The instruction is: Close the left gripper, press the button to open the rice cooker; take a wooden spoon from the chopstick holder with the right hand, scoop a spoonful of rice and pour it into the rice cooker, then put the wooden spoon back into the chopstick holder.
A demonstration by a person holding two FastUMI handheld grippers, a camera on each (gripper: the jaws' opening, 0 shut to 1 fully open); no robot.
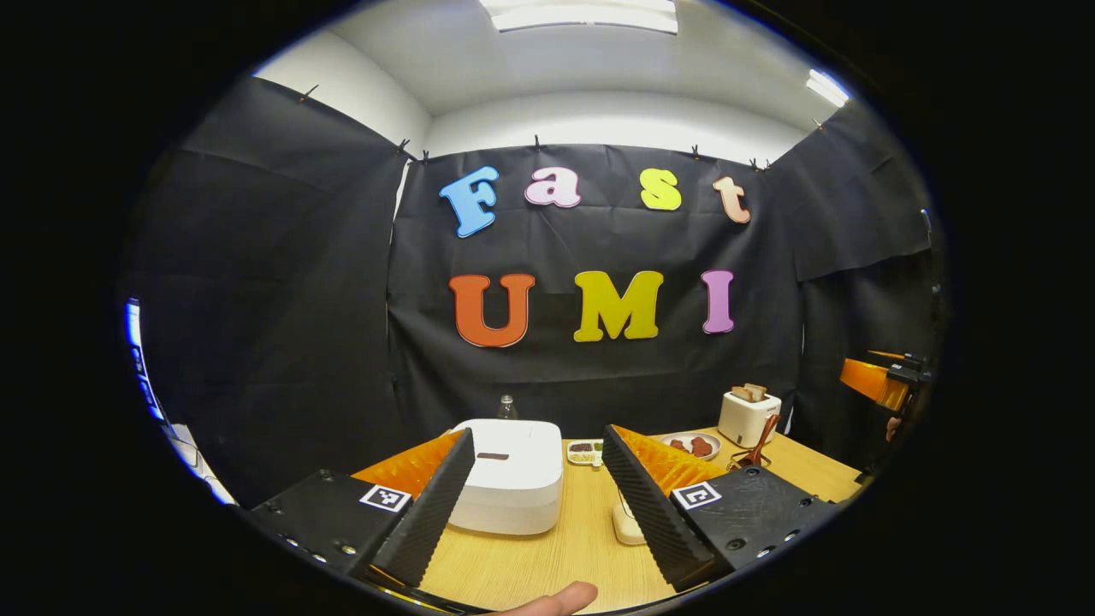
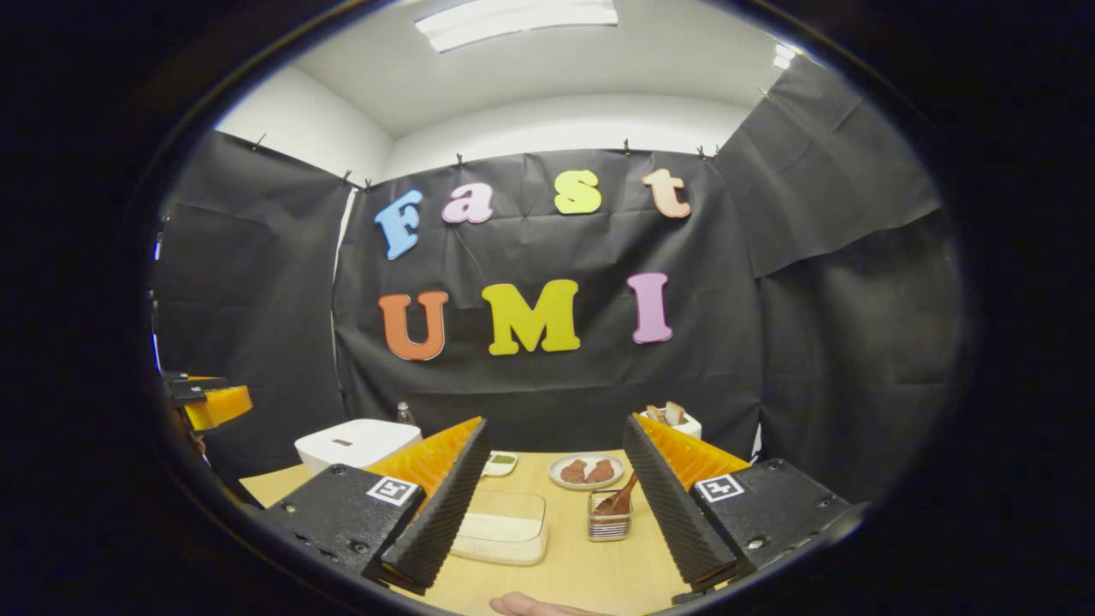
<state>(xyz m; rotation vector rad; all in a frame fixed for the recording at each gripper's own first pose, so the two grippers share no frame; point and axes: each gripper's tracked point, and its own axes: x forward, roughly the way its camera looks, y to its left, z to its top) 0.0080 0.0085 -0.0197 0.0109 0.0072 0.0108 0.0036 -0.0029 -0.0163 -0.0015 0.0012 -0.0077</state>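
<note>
The white rice cooker (image 1: 511,479) stands lid-down on the wooden table (image 1: 556,565), just beyond my left gripper (image 1: 539,435), which is open and holds nothing. A dark button strip (image 1: 492,456) marks the lid. In the right gripper view the cooker (image 2: 355,443) sits at the far left. A wire chopstick holder (image 2: 609,520) with the wooden spoon (image 2: 622,498) leaning in it stands ahead of my open right gripper (image 2: 556,423). A shallow clear box of rice (image 2: 503,526) lies to the holder's left. The holder (image 1: 753,452) also stands to the right in the left gripper view.
A white toaster (image 1: 748,415) with bread stands at the back right, and a plate (image 2: 587,470) with brown pieces lies in front of it. A small dish (image 2: 500,463) and a bottle (image 1: 506,407) stand near the back wall. A fingertip (image 1: 556,599) shows at the bottom edge.
</note>
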